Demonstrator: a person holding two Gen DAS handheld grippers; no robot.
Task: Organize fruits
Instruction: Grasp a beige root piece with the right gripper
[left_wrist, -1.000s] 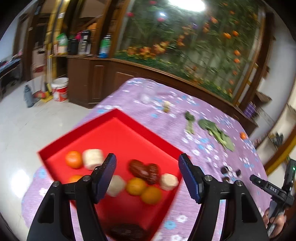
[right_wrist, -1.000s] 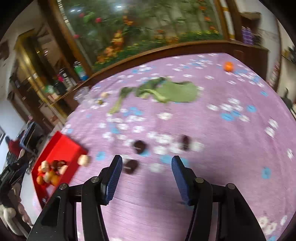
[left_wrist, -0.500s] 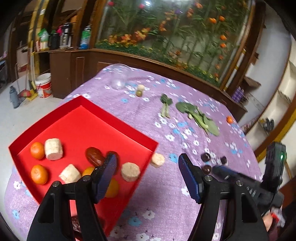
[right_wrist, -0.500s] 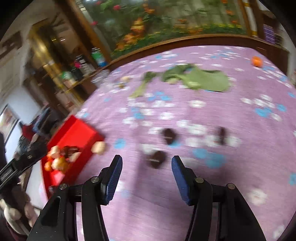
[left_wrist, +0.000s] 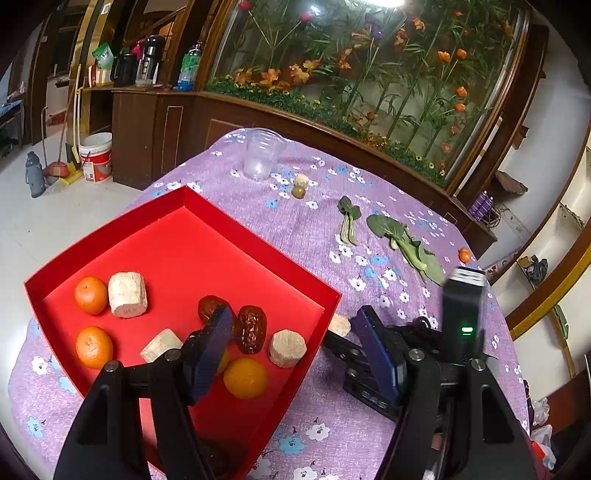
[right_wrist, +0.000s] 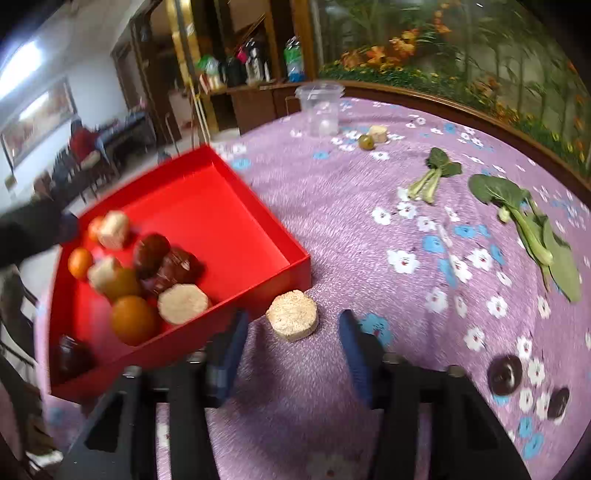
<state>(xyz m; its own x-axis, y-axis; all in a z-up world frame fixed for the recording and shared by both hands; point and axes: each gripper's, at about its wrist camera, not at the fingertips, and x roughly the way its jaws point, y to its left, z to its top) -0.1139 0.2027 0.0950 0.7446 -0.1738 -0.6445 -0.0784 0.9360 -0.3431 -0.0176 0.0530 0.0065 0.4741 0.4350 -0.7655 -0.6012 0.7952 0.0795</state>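
Red tray (right_wrist: 280, 275): on the purple floral cloth (right_wrist: 369, 236), holding oranges, dates and pale cylinder pieces. Right gripper (right_wrist: 291, 349): jaws just closing, apart, straddling the pale round piece (right_wrist: 292, 315) beside the tray's wall without touching. Left gripper (left_wrist: 295, 350): jaws wide, empty, above the tray's near corner.

Left gripper (left_wrist: 291, 349): two black angular arms, each joined by a silver round-head screw to a dark blue, ridged rectangular finger pad (left_wrist: 212, 349). Right gripper (right_wrist: 291, 352): the same black arms, silver screws and blue pads, blurred in its own camera. From the left camera, its body carries a black upright block (left_wrist: 463, 306) with a silver top and small green light; faint white lettering looks unreadable.
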